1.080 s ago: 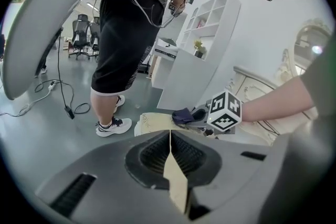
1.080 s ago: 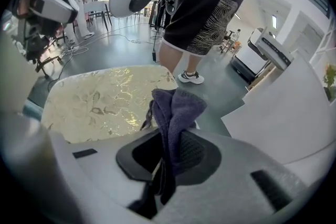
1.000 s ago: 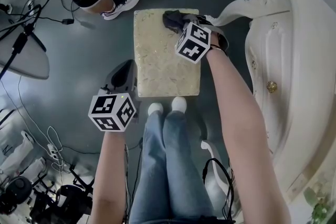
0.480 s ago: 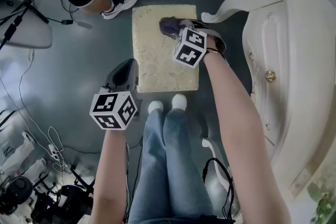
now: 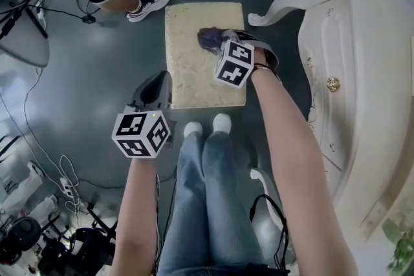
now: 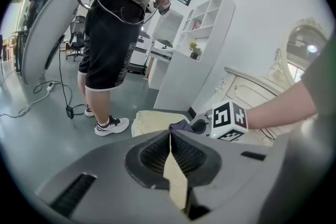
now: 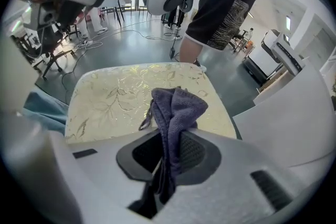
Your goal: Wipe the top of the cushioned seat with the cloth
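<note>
Soft ribbed cloth (image 7: 176, 107); cushioned seat (image 7: 115, 94) of faintly shiny, leaf-patterned fabric; smooth, glossy floor (image 5: 97, 68).

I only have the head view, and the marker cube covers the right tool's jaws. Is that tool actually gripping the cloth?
Observer: Yes. The right gripper view shows the right tool shut on the purple cloth, which bunches up past the jaw tips over the cushioned seat.
Operator: And the left tool, is it holding anything?
Observer: No. The left gripper view shows the left tool with its jaws together and nothing between them.
</note>
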`<control>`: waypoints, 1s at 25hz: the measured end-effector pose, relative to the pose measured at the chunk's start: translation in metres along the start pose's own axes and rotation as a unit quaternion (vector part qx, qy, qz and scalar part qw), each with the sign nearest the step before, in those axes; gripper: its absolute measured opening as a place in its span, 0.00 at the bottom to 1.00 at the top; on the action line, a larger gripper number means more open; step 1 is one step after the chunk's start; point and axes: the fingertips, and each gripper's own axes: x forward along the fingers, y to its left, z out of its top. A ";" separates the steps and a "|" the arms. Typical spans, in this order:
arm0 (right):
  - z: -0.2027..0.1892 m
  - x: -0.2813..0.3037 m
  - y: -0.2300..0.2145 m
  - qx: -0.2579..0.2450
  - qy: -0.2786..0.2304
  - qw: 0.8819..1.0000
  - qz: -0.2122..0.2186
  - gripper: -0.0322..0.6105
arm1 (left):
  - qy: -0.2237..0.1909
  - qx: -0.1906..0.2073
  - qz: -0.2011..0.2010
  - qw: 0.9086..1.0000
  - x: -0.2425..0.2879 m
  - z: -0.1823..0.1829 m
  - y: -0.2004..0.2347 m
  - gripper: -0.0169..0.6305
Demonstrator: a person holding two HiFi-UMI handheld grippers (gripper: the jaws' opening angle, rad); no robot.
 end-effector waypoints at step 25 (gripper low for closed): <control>-0.009 -0.020 0.076 0.000 0.008 0.999 0.046 0.10 | -0.008 0.003 -0.005 1.000 -0.019 0.002 -0.004 0.03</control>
